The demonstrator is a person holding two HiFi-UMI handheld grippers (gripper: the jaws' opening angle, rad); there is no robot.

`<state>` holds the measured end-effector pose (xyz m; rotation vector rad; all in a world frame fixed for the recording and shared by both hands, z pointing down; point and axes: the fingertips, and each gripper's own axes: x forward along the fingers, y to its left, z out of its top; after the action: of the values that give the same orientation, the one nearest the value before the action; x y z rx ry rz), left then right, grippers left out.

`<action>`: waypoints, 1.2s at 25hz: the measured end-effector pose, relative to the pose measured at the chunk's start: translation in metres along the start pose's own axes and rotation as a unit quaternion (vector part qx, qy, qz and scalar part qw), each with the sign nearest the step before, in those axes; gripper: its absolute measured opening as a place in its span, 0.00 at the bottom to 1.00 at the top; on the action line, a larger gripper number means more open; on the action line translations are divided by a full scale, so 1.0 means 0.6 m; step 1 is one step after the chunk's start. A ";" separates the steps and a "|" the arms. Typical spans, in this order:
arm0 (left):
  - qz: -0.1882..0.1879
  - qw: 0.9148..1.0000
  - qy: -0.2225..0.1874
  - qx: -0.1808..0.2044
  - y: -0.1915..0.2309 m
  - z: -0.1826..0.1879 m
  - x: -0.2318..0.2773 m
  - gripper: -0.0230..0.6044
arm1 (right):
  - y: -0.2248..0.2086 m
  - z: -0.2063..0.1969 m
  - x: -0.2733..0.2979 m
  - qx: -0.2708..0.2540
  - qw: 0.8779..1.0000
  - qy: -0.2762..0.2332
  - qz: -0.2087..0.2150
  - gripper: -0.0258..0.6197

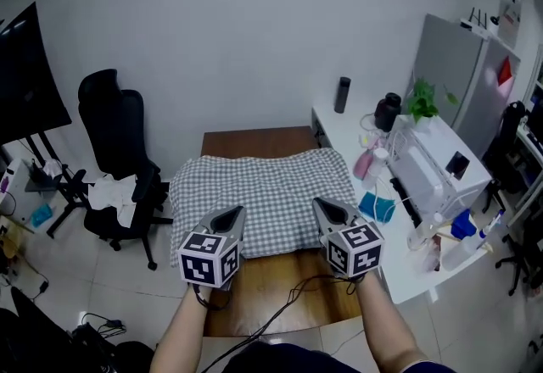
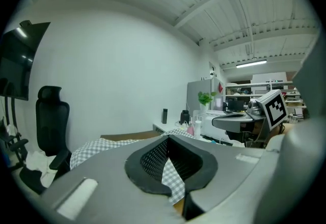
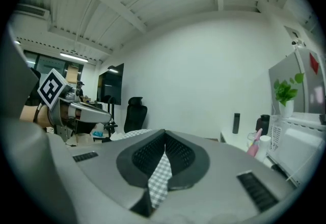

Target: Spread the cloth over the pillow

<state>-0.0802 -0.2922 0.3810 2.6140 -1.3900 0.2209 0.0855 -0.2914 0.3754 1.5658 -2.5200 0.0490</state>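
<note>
A grey-and-white checked cloth (image 1: 263, 193) lies humped over the brown table (image 1: 254, 141); the pillow is hidden under it. My left gripper (image 1: 227, 216) is shut on the cloth's near left edge and my right gripper (image 1: 327, 208) on its near right edge, both raised above the table's front half. In the left gripper view a strip of cloth (image 2: 172, 177) is pinched between the closed jaws of the left gripper (image 2: 168, 139). The right gripper view shows the same: a strip of cloth (image 3: 160, 177) hangs from the right gripper (image 3: 164, 139).
A black office chair (image 1: 119, 155) with white fabric on its seat stands left of the table. A white side table (image 1: 424, 270) on the right carries bottles, a plant (image 1: 422, 100) and a white appliance. A dark screen (image 1: 25, 75) is at far left; cables trail on the floor.
</note>
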 end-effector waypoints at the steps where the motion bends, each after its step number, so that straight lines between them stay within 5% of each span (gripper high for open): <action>1: 0.001 1.000 -0.006 0.002 -0.012 0.009 -0.003 0.05 | 0.008 0.009 -0.006 -0.001 1.000 -0.005 0.008 0.04; 16: 0.026 0.999 -0.033 0.002 -0.128 0.066 -0.047 0.05 | 0.098 0.103 -0.118 0.039 0.991 -0.053 0.113 0.05; 30: 0.049 0.998 -0.026 -0.012 -0.160 0.055 -0.062 0.05 | 0.109 0.085 -0.139 0.044 0.992 -0.049 0.107 0.05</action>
<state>-0.0197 -0.2167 0.3329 2.5522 -1.5312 0.1487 0.0565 -0.1944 0.3156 1.3514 -2.7895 0.1146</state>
